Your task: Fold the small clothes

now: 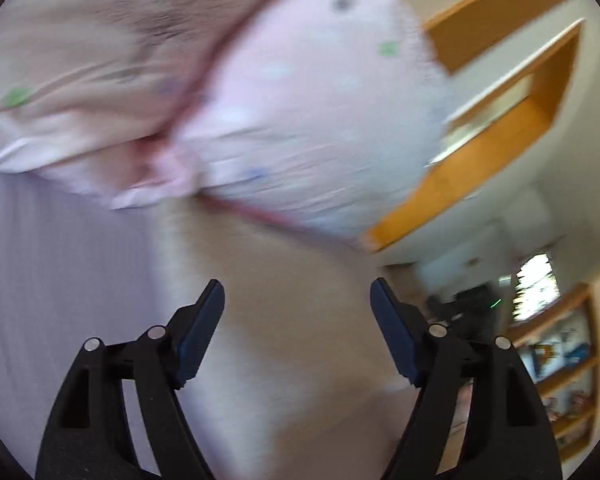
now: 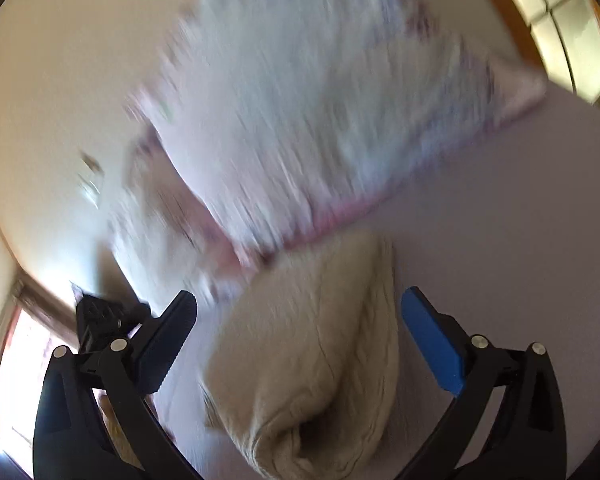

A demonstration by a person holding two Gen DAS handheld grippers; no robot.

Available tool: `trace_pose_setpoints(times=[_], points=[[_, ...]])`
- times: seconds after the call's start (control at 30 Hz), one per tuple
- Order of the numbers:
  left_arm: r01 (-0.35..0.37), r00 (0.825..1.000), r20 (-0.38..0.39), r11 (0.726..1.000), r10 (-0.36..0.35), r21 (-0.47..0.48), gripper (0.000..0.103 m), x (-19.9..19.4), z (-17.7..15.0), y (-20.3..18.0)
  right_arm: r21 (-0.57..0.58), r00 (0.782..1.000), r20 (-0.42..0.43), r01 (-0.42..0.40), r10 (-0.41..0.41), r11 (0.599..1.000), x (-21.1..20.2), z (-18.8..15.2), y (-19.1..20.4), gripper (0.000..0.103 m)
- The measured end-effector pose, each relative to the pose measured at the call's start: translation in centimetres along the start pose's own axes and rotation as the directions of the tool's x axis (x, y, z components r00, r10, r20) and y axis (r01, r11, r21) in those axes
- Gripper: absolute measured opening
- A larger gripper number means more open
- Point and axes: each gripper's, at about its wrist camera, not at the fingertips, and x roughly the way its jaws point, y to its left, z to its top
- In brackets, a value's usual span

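A pale pink garment (image 1: 284, 92) with small coloured dots and a darker pink hem fills the upper half of the left wrist view, blurred by motion. My left gripper (image 1: 296, 300) is open and empty just below it. In the right wrist view the same pink garment (image 2: 320, 100) is blurred above a folded cream knit piece (image 2: 312, 352) lying on the lilac surface (image 2: 500, 240). My right gripper (image 2: 300, 308) is open, with its fingers on either side of the cream piece and apart from it.
A cream piece (image 1: 284, 320) lies under the left gripper on the lilac surface (image 1: 60, 260). A wooden frame (image 1: 500, 120) and shelves (image 1: 564, 380) are at the right. The left gripper's black body (image 2: 100, 320) shows at the right view's lower left.
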Motion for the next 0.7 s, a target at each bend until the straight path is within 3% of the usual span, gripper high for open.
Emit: trace_pose_setpoints(times=[0.1, 0.17, 0.23, 0.27, 0.3, 0.37, 0.4, 0.43, 0.47, 0.53, 0.6, 0.7], points=[[-0.086, 0.991, -0.106, 0.996, 0.083, -0.029, 0.075, 1.5, -1.1, 2.4, 0.078, 0.99, -0.142, 0.03, -0.019, 0.996, 3.4, 0.1, -1.7, 0.101], [-0.083, 0.986, -0.149, 0.995, 0.074, -0.056, 0.075, 2.9, -2.0, 3.3, 0.109, 0.982, -0.19, 0.031, -0.009, 0.994, 4.9, -0.2, -2.5, 0.092], [-0.067, 0.986, -0.157, 0.996, 0.056, -0.065, 0.075, 4.3, -2.5, 3.3, 0.113, 0.984, -0.18, 0.012, 0.009, 0.994, 5.0, -0.4, -2.6, 0.088], [-0.059, 0.986, -0.158, 0.996, 0.048, -0.066, 0.075, 4.9, -2.6, 3.2, 0.112, 0.981, -0.192, 0.01, 0.011, 0.994, 5.2, -0.5, -2.5, 0.079], [-0.049, 0.987, -0.158, 0.996, 0.038, -0.071, 0.075, 5.3, -2.6, 3.0, 0.117, 0.978, -0.206, 0.005, 0.02, 0.993, 5.4, -0.8, -2.5, 0.065], [-0.025, 0.988, -0.157, 0.995, 0.009, -0.099, 0.076, 6.2, -3.4, 2.3, 0.144, 0.977, -0.203, -0.03, 0.059, 0.989, 5.7, -1.6, -3.0, 0.05], [-0.01, 0.987, -0.158, 0.992, -0.01, -0.123, 0.073, 7.2, -3.7, 2.2, 0.156, 0.98, -0.184, -0.047, 0.076, 0.987, 5.6, -1.9, -3.2, 0.045], [0.014, 0.987, -0.153, 0.989, -0.036, -0.148, 0.06, 7.6, -3.9, 2.5, 0.173, 0.981, -0.169, -0.064, 0.093, 0.983, 5.5, -2.2, -3.3, 0.043], [0.027, 0.989, -0.14, 0.987, -0.049, -0.157, 0.053, 7.7, -4.1, 2.8, 0.188, 0.983, -0.149, -0.082, 0.111, 0.979, 5.3, -2.5, -3.1, 0.04], [0.08, 0.987, -0.125, 0.984, -0.1, -0.16, 0.039, 6.8, -3.8, 2.6, 0.182, 0.982, -0.126, -0.118, 0.142, 0.976, 5.0, -3.1, -2.1, 0.039], [0.112, 0.987, -0.104, 0.986, -0.125, -0.122, 0.038, 4.5, -3.7, 2.7, 0.129, 0.973, -0.141, -0.164, 0.182, 0.978, 5.6, -3.9, 0.6, 0.036], [0.057, 0.998, -0.01, 0.998, -0.057, -0.014, 0.039, -1.2, -3.7, 3.3, -0.005, 0.961, -0.206, -0.192, 0.186, 0.981, 8.2, -5.5, 5.7, 0.036]])
